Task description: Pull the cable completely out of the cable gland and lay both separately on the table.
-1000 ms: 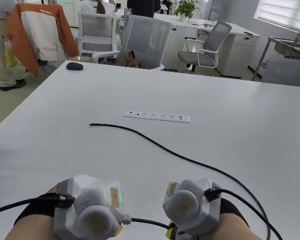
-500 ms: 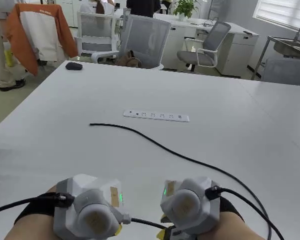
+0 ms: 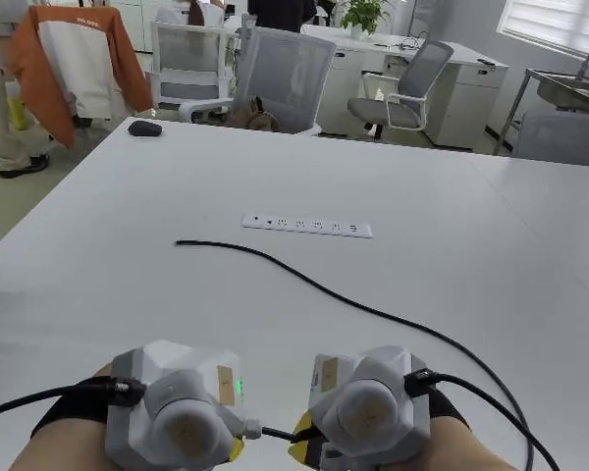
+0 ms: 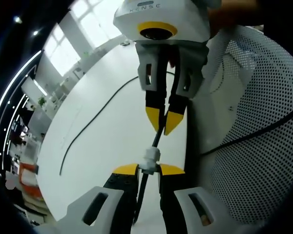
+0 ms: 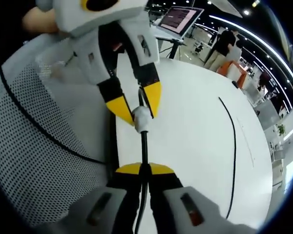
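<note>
At table edge, L gripper clamps cable gland, R gripper pinches cable; head view adds power strip.

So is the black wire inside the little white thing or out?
In. The black cable runs through the white cable gland pinched by the left gripper; the right gripper grips the cable.
</note>
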Tool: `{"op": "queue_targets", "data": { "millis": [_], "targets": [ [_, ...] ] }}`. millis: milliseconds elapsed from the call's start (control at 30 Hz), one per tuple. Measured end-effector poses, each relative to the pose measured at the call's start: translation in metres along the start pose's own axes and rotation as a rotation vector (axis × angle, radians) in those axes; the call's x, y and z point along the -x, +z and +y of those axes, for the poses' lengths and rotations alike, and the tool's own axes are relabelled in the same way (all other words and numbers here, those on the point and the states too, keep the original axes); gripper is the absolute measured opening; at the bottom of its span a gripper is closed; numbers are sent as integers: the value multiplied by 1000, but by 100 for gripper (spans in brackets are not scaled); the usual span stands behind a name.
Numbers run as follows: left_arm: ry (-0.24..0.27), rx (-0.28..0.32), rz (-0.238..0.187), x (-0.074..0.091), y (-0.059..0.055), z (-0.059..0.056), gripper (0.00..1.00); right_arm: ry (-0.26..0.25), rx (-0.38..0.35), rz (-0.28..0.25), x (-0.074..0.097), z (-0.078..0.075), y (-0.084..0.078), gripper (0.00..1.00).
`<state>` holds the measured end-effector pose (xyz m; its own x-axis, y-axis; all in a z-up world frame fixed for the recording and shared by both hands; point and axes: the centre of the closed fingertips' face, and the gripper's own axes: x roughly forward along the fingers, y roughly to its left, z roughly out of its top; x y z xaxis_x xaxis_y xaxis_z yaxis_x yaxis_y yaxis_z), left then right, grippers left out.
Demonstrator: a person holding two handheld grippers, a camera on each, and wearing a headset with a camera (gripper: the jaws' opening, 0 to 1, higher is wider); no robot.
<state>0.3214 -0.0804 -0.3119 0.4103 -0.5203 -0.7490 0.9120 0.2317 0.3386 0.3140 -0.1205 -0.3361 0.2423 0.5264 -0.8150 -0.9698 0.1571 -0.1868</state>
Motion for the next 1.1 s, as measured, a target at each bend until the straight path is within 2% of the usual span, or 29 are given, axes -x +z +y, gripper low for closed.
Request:
{"op": "queue_targets", "data": {
  "millis": [133, 300, 400, 467, 567, 600, 633, 667, 700, 767, 800, 867, 967, 1100],
  "targets": [
    [0, 3, 7, 0, -2, 1, 17, -18, 9, 84, -2, -4, -16, 2],
    [6, 10, 10, 0, -2, 3, 17, -30, -42, 189, -1, -9, -41, 2],
    [8, 12, 12, -1, -3, 3, 17, -48, -17, 277, 0, -12, -59, 2],
    [9, 10, 14, -1, -3, 3, 17, -39, -22, 298, -2, -10, -63, 2],
    [9, 9, 14, -1, -3, 3, 17, -30, -34, 301, -1, -8, -65, 2],
    [10, 9, 14, -1, -3, 4, 17, -37, -19, 306, 0, -9, -64, 2],
    [12, 10, 16, -1, -4, 4, 17, -50, 51, 316, 1, -11, -62, 2],
    [13, 10, 19, 0, -5, 4, 17, -50, 64, 315, 1, -11, -61, 4],
    [14, 11, 20, 0, -5, 5, 17, -44, 45, 306, 0, -7, -59, 6],
    [9, 15, 21, 0, -6, 4, 17, -27, -10, 240, -3, -5, -48, 13],
    [8, 12, 22, -1, -6, 3, 17, -26, -16, 224, -3, -5, -46, 15],
    [8, 7, 24, -1, -6, 3, 17, -26, -12, 184, -2, -8, -38, 16],
    [5, 10, 21, -1, -5, 3, 17, -10, -45, 64, -1, -5, -15, 17],
    [2, 6, 21, -1, -5, 2, 17, 6, -55, -46, 2, -3, 7, 18]
  ]
}}
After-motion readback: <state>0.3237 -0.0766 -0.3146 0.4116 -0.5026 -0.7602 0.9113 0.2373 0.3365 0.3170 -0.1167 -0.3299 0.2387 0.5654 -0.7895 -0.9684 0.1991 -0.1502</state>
